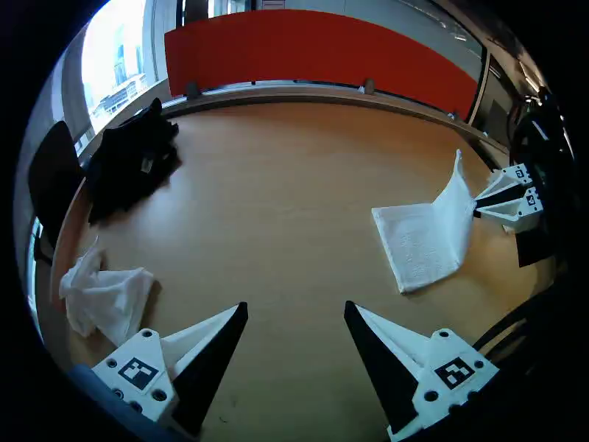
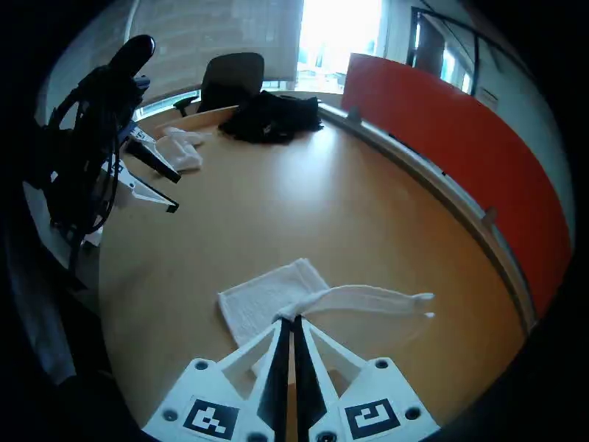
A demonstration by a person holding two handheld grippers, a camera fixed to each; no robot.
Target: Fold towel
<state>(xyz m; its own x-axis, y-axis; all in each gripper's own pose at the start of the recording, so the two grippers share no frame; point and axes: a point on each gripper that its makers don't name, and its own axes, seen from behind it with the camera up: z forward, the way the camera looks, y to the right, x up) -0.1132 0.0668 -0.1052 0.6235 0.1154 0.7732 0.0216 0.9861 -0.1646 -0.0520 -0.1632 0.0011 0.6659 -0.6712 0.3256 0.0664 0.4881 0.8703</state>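
**Left gripper view.** My left gripper (image 1: 294,306) is released, fingers spread wide over the bare table (image 1: 294,191). Each finger mount carries a square black-and-white tag (image 1: 138,372) showing a pattern, not letters. The towel (image 1: 423,247) lies on the table to the right, well apart from this gripper. Its far corner is pulled up by the right gripper (image 1: 477,208), which is clenched on it. A crumpled white cloth (image 1: 103,295) sits just beside my left finger. A black garment (image 1: 132,162) lies farther back, with a pale label (image 1: 147,163) too small to read. A red screen (image 1: 316,51) runs along the far edge.

**Right gripper view.** The right gripper (image 2: 293,320) grasps the towel (image 2: 265,298), both fingers pinched together on its edge. A strip of towel is lifted and trails to the right, while the rest lies flat on the table (image 2: 294,214). The left gripper (image 2: 175,193) is at far left, fingers apart. Behind it are the white cloth (image 2: 180,151), the black garment (image 2: 272,118) and a chair (image 2: 232,77). The red screen (image 2: 456,147) is at the right.
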